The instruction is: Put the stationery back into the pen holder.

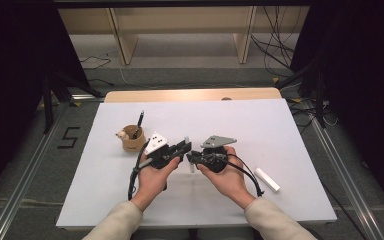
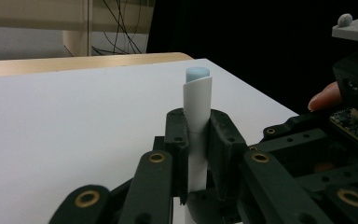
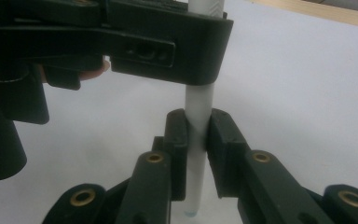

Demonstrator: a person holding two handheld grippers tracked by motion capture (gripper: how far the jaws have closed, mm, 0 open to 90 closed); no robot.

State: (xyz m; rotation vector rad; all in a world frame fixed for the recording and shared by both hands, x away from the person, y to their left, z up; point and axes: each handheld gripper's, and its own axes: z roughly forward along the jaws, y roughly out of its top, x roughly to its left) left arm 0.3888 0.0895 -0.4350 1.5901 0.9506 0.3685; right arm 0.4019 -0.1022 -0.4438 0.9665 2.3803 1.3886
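Observation:
A thin white pen (image 2: pixel 198 95) with a pale blue end stands upright between both grippers near the table's middle. My left gripper (image 2: pixel 196 140) is shut on its upper part, and in the high view it (image 1: pixel 184 146) points right. My right gripper (image 3: pixel 197 135) is shut on the same pen (image 3: pixel 198 100) lower down, facing the left one (image 3: pixel 168 46) at close range. From above, the right gripper (image 1: pixel 194 159) sits just right of the left one, and a short white piece of the pen (image 1: pixel 192 168) shows below the jaws.
A white cylinder (image 1: pixel 267 179), like a cap, lies on the white table sheet (image 1: pixel 260 130) to the right of my right hand. A wooden cup (image 1: pixel 132 140) holding a black pen (image 1: pixel 140 120) stands at the left, behind my left gripper.

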